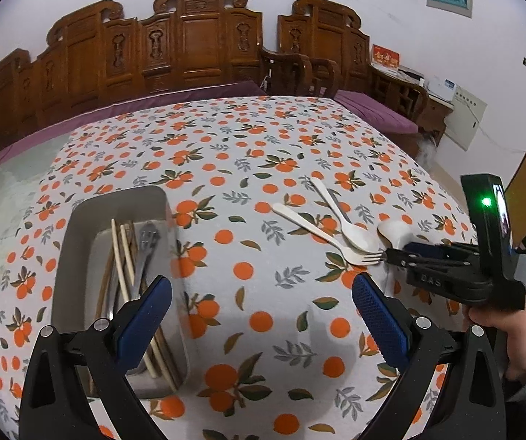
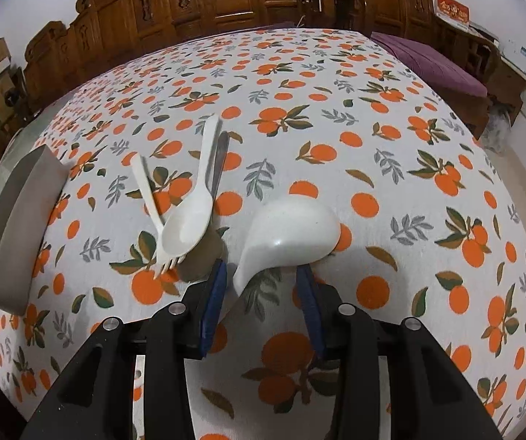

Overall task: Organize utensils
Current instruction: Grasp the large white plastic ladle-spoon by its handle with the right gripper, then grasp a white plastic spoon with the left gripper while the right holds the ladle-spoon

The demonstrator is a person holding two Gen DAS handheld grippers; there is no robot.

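Note:
A large white soup spoon (image 2: pixel 292 227) lies on the orange-print tablecloth (image 2: pixel 299 117). Its handle end sits between the fingertips of my right gripper (image 2: pixel 261 275), which stands partly open around it; I see no pad pressing on it. Left of it a white plastic spoon (image 2: pixel 189 220) lies across a white fork (image 2: pixel 149 201), with a grey metal handle (image 2: pixel 222 157) under them. In the left wrist view my left gripper (image 1: pixel 263 315) hangs wide open and empty beside the grey tray (image 1: pixel 79 242). The tray holds chopsticks (image 1: pixel 123 256) and a metal utensil. The right gripper (image 1: pixel 391 255) reaches the soup spoon (image 1: pixel 396 233) there.
The tray (image 2: pixel 17 227) stands at the table's left side. Carved wooden chairs (image 1: pixel 197 40) and a purple-cushioned bench (image 1: pixel 372 113) line the far edge. A hand and sleeve (image 1: pixel 512 330) hold the right gripper at the table's right edge.

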